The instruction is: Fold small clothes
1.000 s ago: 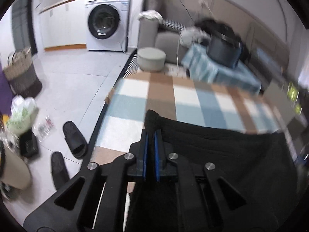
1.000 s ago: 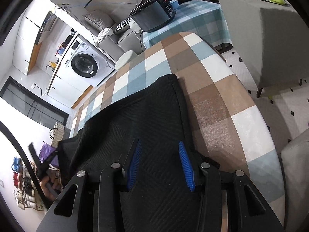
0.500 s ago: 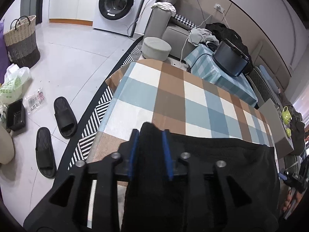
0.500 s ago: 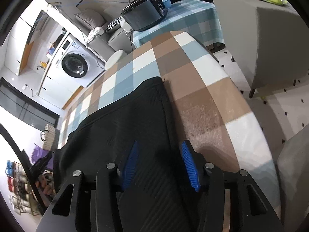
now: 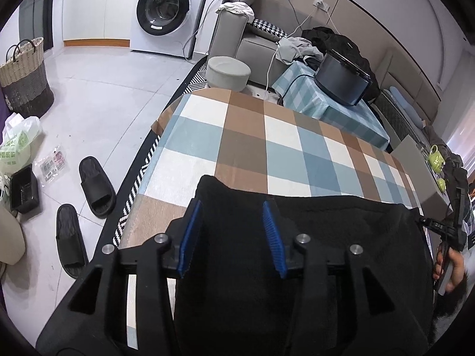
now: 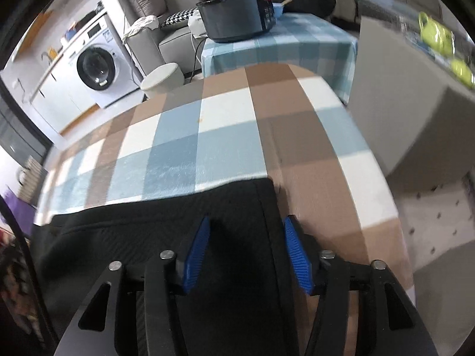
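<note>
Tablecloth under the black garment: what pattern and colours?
The tablecloth is checked in brown, light blue and white squares; the left wrist view shows it best.

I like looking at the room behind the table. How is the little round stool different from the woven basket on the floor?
The round stool is plain pale grey, while the woven basket is tan on top and dark below. The stool is low and closed on top; the basket stands taller, is open and has two dark handles. The stool sits right by the checked table and sofa; the basket stands far off across the tiled floor. Both are rounded and stand upright on the floor.
</note>
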The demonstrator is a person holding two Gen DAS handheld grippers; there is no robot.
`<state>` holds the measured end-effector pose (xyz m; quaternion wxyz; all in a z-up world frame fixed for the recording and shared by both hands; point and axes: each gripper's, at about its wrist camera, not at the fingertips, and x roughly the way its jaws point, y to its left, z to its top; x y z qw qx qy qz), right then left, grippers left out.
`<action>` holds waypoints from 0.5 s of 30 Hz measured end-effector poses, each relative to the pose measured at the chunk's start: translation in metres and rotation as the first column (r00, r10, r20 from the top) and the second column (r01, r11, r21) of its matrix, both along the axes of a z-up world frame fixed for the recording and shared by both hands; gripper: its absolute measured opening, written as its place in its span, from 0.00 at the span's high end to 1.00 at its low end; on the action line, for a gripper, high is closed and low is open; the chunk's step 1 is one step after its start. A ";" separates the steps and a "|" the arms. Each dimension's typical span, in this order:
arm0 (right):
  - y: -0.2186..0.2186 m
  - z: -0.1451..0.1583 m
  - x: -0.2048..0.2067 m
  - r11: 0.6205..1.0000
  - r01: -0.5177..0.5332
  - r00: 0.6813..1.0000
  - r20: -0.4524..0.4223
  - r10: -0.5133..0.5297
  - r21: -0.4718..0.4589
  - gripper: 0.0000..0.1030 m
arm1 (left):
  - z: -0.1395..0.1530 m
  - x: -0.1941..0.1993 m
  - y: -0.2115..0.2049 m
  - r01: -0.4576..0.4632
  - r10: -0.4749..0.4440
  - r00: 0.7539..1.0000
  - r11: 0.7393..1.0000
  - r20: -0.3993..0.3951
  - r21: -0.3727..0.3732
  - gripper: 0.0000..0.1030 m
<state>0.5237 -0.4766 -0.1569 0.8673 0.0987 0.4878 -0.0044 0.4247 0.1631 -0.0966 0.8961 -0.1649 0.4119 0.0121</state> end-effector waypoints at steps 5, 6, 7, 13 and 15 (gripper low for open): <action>-0.010 0.020 -0.015 0.992 -0.091 0.986 0.144 0.078 0.089 0.95 | 0.001 -0.004 0.005 -0.013 0.013 1.000 1.000 0.002 -0.004 0.62; -0.019 0.030 -0.024 0.981 -0.117 0.972 0.221 0.081 0.155 0.95 | 0.002 -0.005 0.006 -0.016 0.016 1.000 1.000 0.005 -0.003 0.62; -0.040 0.040 -0.034 0.968 -0.086 0.956 0.292 0.014 0.235 0.95 | 0.003 -0.006 0.007 -0.017 0.017 1.000 1.000 0.007 -0.003 0.62; -0.074 0.024 -0.026 0.967 0.071 0.984 0.140 -0.107 0.244 0.91 | 0.003 -0.009 0.013 -0.039 0.039 0.999 0.999 -0.010 -0.009 0.62; -0.069 0.018 -0.025 0.974 0.074 0.992 0.080 -0.093 0.216 0.88 | -0.001 -0.010 0.014 -0.042 0.042 0.999 0.999 -0.034 -0.012 0.62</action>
